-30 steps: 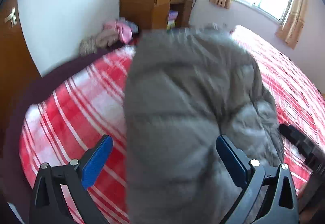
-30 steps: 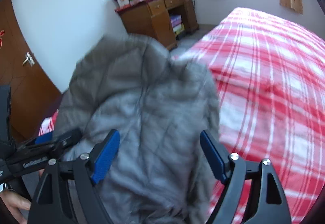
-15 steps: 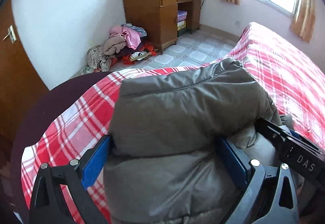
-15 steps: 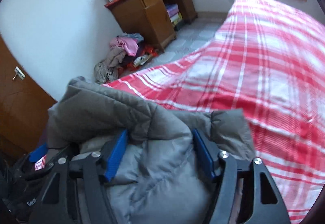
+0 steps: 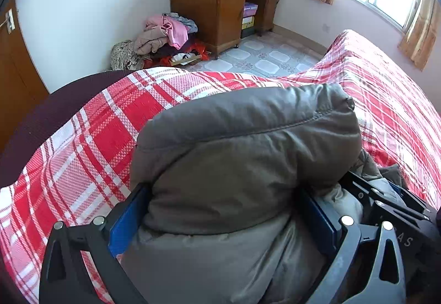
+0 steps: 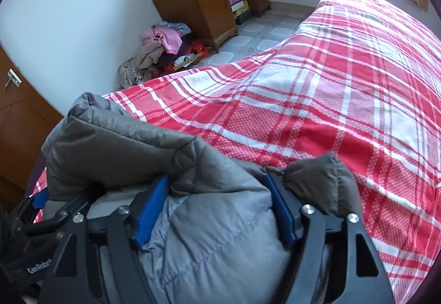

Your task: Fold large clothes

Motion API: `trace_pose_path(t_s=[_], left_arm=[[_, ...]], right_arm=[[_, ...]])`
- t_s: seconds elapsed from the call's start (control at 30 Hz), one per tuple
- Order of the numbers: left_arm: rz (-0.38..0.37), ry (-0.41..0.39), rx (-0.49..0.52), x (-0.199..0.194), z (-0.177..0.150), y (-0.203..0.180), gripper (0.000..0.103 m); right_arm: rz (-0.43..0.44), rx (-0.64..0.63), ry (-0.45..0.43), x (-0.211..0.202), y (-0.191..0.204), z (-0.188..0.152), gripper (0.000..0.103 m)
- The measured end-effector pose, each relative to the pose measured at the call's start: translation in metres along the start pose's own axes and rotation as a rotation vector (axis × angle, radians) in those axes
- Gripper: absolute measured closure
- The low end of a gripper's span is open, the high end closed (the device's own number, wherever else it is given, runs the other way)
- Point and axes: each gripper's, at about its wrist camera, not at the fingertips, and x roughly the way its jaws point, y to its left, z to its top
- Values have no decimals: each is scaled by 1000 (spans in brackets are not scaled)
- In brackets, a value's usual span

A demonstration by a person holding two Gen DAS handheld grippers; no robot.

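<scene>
Jacket: a grey padded jacket is seen bunched on the red-and-white checked bedspread, at the near end of the bed.
Left gripper: a thick fold of the jacket is clamped between its blue pads, which are pressed into the fabric on both sides.
Right gripper: its jaws are opening, and a lighter grey fold of the jacket is caught between the blue pads, which still touch the fabric.
Relative places: the right gripper is seen at four o'clock in the left wrist view, just beside the left one.
Background: a wooden desk is seen at twelve o'clock, a heap of clothes on the floor at eleven.
</scene>
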Motion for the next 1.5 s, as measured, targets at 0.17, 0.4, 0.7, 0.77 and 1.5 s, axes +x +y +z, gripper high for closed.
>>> trace_pose_path(t_s=[0.17,0.4,0.7,0.77,1.5], left_arm=[[-11,-14,0,0,-4,1,1],[-4,-24,20,0,-4,-3,1],[-35,9,16,-9,-3,1,1],[-54,36,7,-22,-7,9,1],[-7,37,9,-53,-54,7,0]], right_arm=[[-33,-5,-10,2,2,1,31],[15,47,-43,-38,-14,-20,31],[-42,49,-135,-32,-14,-43,30],[-39,40,-143,-33,-15,-44,30],[-5,67,-62,-84,-25,-83,28]])
